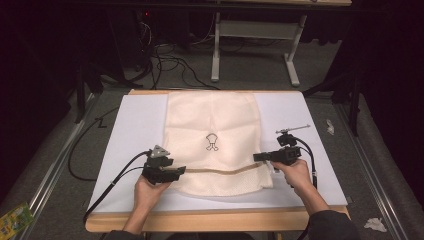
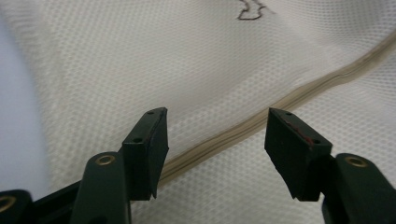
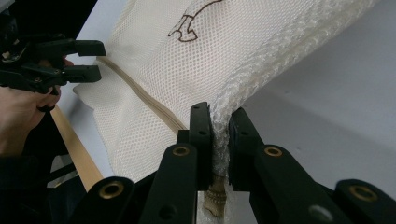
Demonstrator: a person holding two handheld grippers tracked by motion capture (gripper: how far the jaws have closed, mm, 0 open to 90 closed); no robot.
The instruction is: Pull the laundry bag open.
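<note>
A cream mesh bag (image 1: 212, 115) with a small dark printed figure (image 1: 212, 141) lies on the white mat (image 1: 132, 135). Its tan zipper (image 1: 220, 173) runs across the near part. My left gripper (image 1: 179, 171) is at the zipper's left end; its jaws (image 2: 217, 128) stand open, with the zipper (image 2: 299, 95) running beneath the gap. My right gripper (image 1: 257, 157) is at the bag's right edge, shut on a bunched fold of mesh (image 3: 219, 114) beside the zipper's end and lifting it slightly. From the right gripper view, the left gripper (image 3: 98, 59) shows with jaws apart.
The mat covers a wooden table whose front edge (image 1: 200, 220) is near the person. Cables (image 1: 170, 65) and a white stand (image 1: 250, 30) are on the floor behind. A green packet (image 1: 15, 220) and crumpled paper (image 1: 375, 224) lie on the floor at the sides.
</note>
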